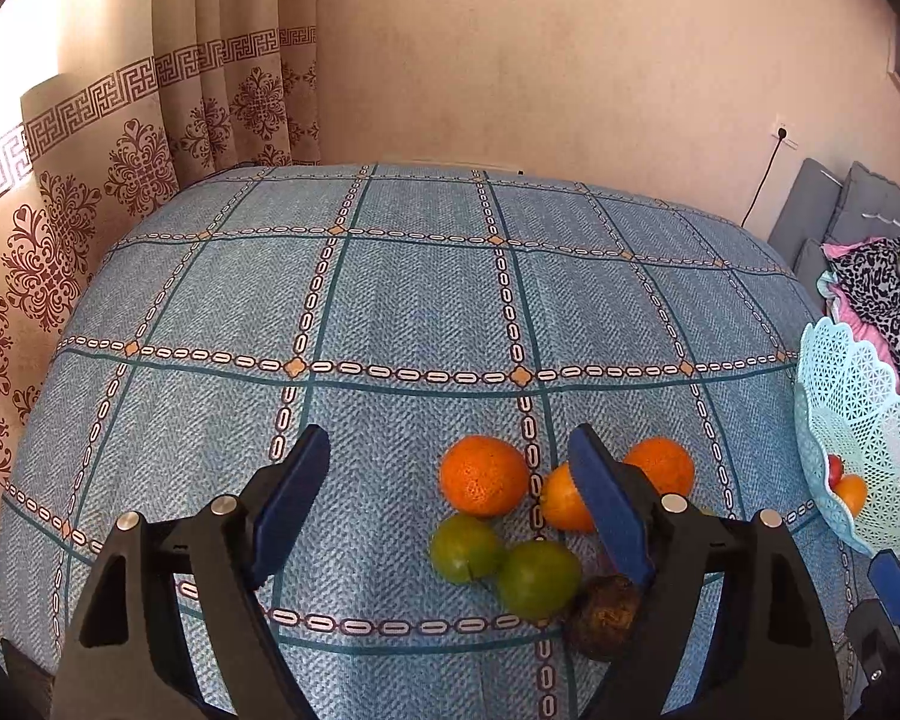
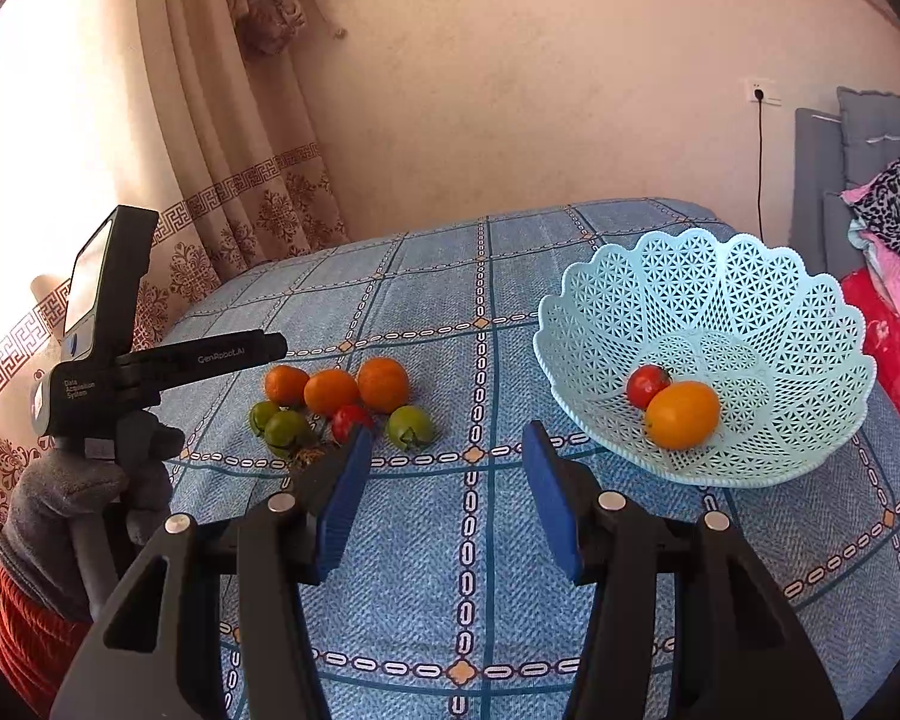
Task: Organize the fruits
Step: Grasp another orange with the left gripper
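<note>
Both grippers hang open and empty, the left gripper (image 1: 450, 498) over the fruit pile (image 2: 342, 408) on the counter (image 2: 450, 570), the right gripper (image 2: 447, 480) between pile and basket (image 2: 810, 312), apparently to ferry fruit across.

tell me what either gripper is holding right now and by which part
Nothing is held. The left gripper and right gripper are both open with empty fingers, above the tablecloth.
</note>
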Motion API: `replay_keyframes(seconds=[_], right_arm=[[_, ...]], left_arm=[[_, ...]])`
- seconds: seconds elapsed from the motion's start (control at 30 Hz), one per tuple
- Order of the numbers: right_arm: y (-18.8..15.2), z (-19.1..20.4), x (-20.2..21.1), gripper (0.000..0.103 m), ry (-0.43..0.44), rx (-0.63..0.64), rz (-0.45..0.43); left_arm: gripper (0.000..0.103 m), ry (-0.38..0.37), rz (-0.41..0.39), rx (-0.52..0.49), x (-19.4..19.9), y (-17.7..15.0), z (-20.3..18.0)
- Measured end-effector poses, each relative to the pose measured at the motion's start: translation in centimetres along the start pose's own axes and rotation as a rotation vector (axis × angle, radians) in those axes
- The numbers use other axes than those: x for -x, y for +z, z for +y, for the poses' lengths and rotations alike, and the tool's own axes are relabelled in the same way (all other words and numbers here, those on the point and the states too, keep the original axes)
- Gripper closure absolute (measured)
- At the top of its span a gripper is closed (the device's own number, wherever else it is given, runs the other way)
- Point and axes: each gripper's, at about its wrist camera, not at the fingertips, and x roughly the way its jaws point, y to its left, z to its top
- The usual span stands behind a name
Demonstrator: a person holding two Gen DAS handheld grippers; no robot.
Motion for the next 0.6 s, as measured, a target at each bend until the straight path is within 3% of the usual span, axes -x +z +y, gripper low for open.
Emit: replay_keyframes(seconds=[0.47,0.6], right_arm=[[-0.8,0.6,-1.7,0.050,0.018,0.017,0.058],[-0.9,1.2,-2.2,0.050,0.030,0.024,0.075]], left_arm=[[0.042,-0.087,0.084,0.036,-3.6,-1.3,1.1],[0.054,-0.113,0.094,0.029,-4.4,-1.3,0.8]])
